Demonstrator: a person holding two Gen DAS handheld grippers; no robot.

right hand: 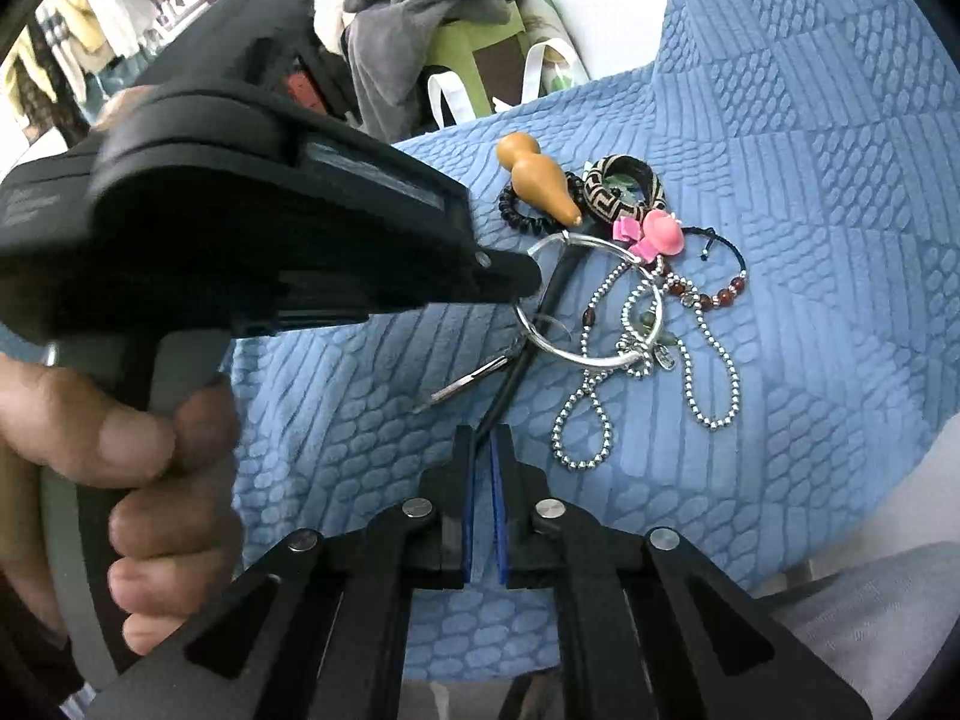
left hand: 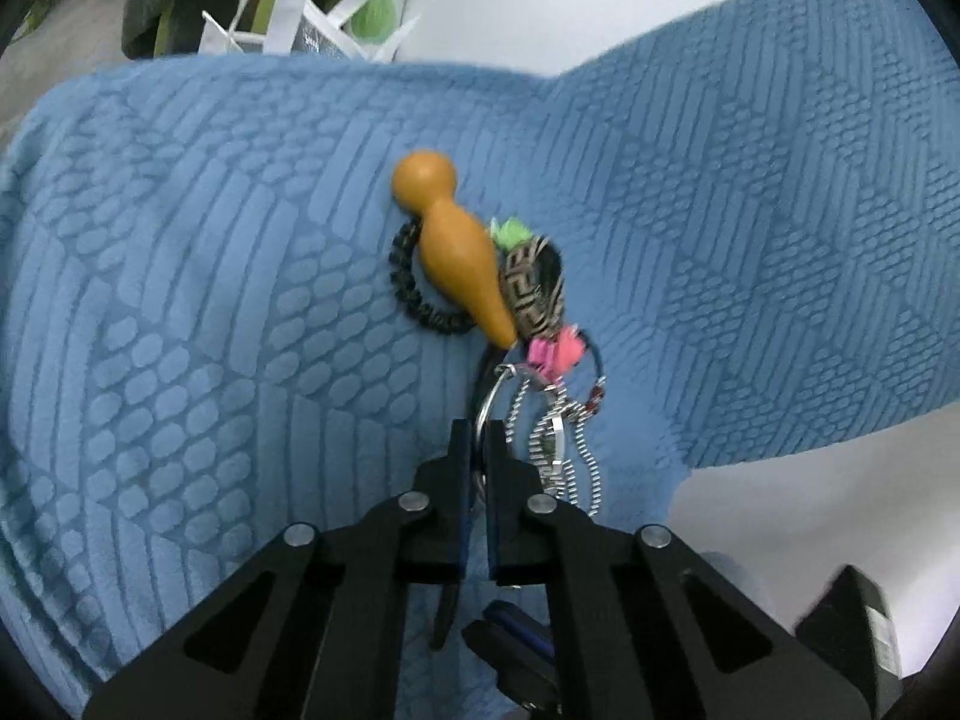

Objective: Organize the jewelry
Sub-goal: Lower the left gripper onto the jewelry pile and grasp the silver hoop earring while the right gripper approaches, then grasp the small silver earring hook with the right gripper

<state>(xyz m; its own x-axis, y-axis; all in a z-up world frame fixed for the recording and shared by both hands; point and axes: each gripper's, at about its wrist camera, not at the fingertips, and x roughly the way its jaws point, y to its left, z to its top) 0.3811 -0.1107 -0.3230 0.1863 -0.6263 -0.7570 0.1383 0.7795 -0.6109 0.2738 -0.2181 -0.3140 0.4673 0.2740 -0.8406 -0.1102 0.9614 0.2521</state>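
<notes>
- Left wrist view looks down on a blue textured cloth (left hand: 210, 300) with a heap of jewelry lying on it.
- The left gripper (left hand: 478, 429) has its jaws drawn nearly together, pinched on the rim of a silver bangle (left hand: 489, 402) at the near edge of the heap.
- Beyond the bangle lies a tan wooden gourd pendant (left hand: 453, 246), resting across a black beaded bracelet (left hand: 408, 294).
- Just right of the gourd sits a brown-and-black patterned ring band (left hand: 534, 294), with pink (left hand: 555, 354) and green (left hand: 507, 231) trinkets beside it.
- Silver ball chains (left hand: 576, 450) trail down beside the left gripper's fingers.
- From the right wrist view, the right gripper (right hand: 483, 438) is closed narrow on a black cord (right hand: 516, 360) that runs up into the heap.
- The same view shows the left gripper's tip (right hand: 516, 276) meeting the silver bangle (right hand: 600, 300), with a hand (right hand: 132, 468) wrapped round its handle.
- A pink hat-shaped charm (right hand: 660, 231) and a bracelet of dark red beads (right hand: 720, 291) lie to the right of the bangle.
- A white tote bag (left hand: 336, 12) and a pile of clothes (right hand: 420, 12) sit beyond the cloth.
</notes>
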